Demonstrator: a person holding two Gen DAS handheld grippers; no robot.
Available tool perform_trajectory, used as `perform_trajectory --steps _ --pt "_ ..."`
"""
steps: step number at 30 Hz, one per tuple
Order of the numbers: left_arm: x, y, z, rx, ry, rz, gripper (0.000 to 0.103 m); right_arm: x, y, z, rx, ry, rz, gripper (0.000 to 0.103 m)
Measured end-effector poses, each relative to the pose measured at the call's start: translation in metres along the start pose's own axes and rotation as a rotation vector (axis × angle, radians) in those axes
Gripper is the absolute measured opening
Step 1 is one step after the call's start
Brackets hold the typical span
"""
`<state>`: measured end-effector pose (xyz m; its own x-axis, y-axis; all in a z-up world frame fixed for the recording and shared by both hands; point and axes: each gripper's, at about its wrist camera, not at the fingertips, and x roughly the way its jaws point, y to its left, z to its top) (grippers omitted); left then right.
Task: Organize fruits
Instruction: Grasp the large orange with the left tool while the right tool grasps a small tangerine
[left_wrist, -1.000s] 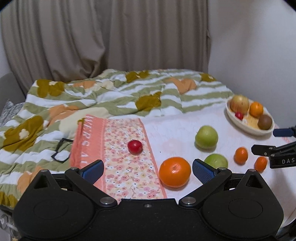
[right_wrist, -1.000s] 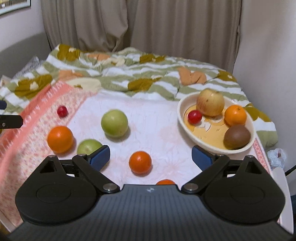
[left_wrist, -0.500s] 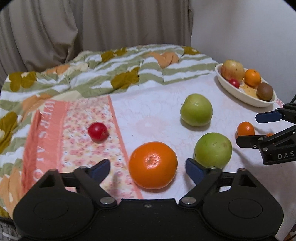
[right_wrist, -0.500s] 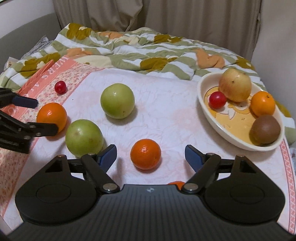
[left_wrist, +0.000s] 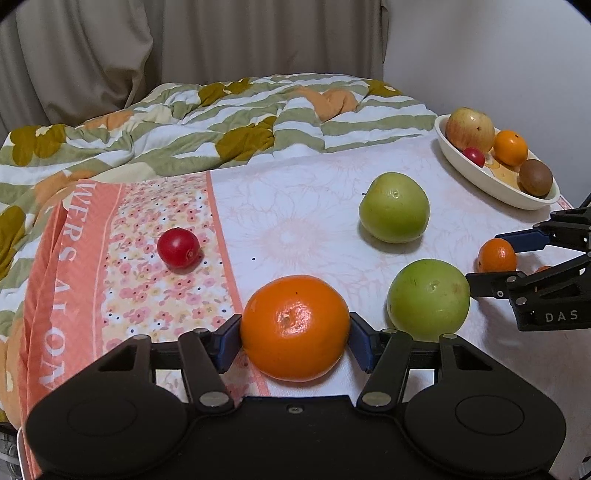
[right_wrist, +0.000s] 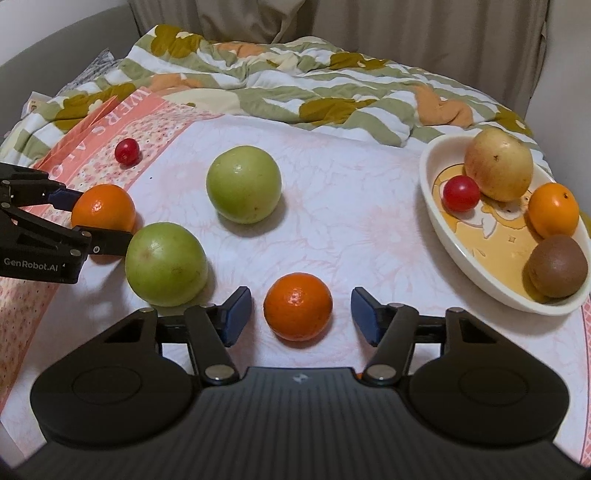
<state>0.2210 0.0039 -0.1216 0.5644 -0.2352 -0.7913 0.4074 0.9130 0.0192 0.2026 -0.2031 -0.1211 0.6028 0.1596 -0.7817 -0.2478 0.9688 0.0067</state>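
A: In the left wrist view, what has changed?

B: The left gripper (left_wrist: 294, 334) has come down and its jaws have just been closing. The big orange (left_wrist: 294, 328) is now between them, and both blue pads seem to touch its sides, so I judge that the gripper is closed on it. The orange still lies on the tablecloth (left_wrist: 295, 229), at the border of the flowered strip. One second ago the jaws stood wide and the orange was ahead of them, not between them.

A: And the other fruits there?

B: A cherry tomato (left_wrist: 178, 247) lies on the flowered strip, and two green apples (left_wrist: 428, 297) lie to the right. The bowl (left_wrist: 476, 173) stands far right, with fruit in it.

A: Now the right wrist view?

B: The right gripper (right_wrist: 301, 314) has also been closing. A small mandarin (right_wrist: 297, 305) is between its fingers, but a gap shows on each side, so the pads do not press yet. Earlier this mandarin was farther ahead, and the view showed more of the bed.

A: What does it mean for the task?

B: I think both hands are about to lift a fruit, probably toward the bowl.
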Motion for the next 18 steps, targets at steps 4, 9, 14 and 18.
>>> perform_trajectory --steps 4,9,14,18 --pt "-0.001 0.002 0.000 -0.012 0.003 -0.004 0.064 0.000 0.001 0.000 -0.012 0.005 0.004 0.070" --pt "-0.004 0.004 -0.003 -0.040 0.004 -0.003 0.063 -0.003 0.002 0.000 -0.012 0.005 0.007 0.053" --pt "-0.012 0.005 -0.009 -0.055 0.000 0.014 0.063 -0.006 0.004 0.001 0.010 0.006 -0.012 0.052" --pt "-0.027 0.004 -0.013 -0.063 -0.021 0.019 0.063 -0.015 0.007 0.003 0.033 -0.010 -0.007 0.052"
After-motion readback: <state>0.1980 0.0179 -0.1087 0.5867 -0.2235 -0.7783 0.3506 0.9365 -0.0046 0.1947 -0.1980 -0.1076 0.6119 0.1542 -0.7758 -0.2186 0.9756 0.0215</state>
